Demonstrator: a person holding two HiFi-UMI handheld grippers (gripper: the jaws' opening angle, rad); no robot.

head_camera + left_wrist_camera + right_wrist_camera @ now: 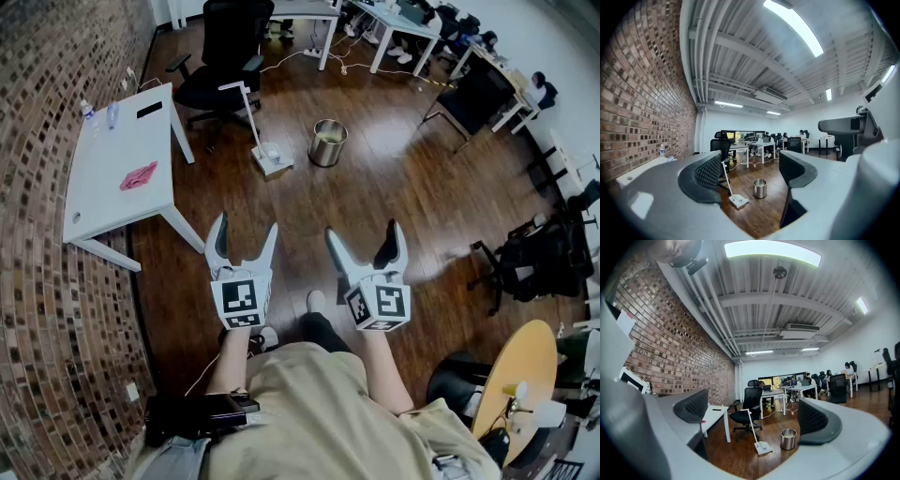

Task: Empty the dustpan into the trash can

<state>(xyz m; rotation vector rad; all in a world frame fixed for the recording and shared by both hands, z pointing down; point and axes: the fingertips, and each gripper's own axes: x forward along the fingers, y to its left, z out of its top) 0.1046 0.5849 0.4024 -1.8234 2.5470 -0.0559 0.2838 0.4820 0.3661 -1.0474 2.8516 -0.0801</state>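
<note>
While the left tool (246, 227) and right tool (364, 231) hung open and empty, far from the trash can (328, 142), the apparent dustpan (270, 159) stood beside it, handy for tipping.

Left gripper (750, 176) jaws apart, empty — dustpan (738, 200) beside trash can (760, 188).

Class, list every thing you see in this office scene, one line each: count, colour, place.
trash can: one, silver, on the wood floor
dustpan: one, white, long-handled, standing beside the trash can
table: one, white, along the brick wall
cloth: one, pink, on the table
office chair: one, black, behind the dustpan
round table: one, yellow, lower right
desks: several, white, far end, people seated
left gripper: one, white, jaws open, empty
right gripper: one, white, jaws open, empty
</note>
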